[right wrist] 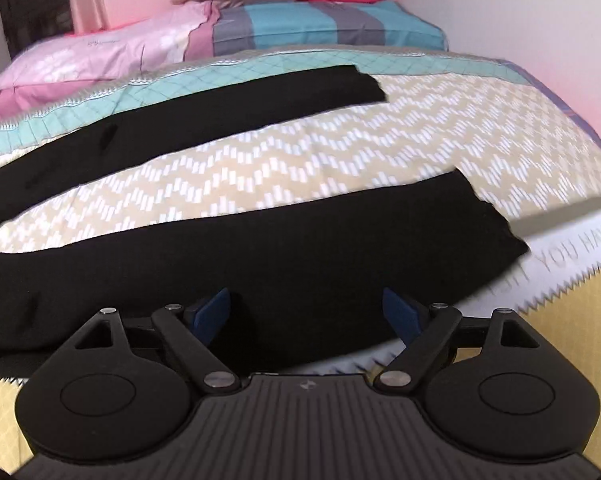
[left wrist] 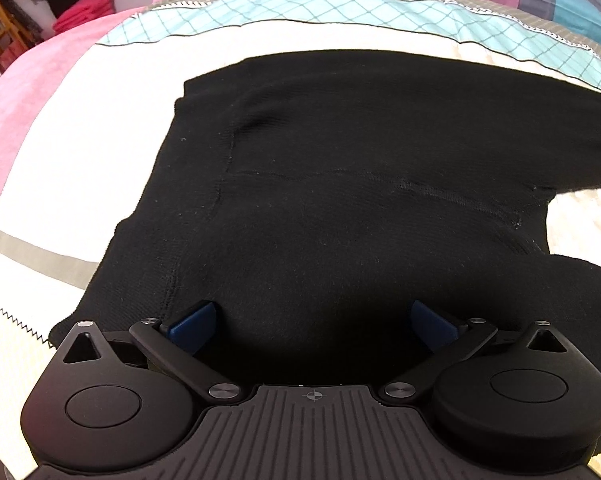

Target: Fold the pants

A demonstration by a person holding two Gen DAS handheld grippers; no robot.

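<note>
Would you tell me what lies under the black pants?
The black pants lie spread on the patterned bedspread, which shows between the legs; anything beneath the fabric itself is covered.

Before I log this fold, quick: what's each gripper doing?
Left gripper: open, holding nothing, over the pants waist end.
Right gripper: open, holding nothing, over the near leg.
</note>
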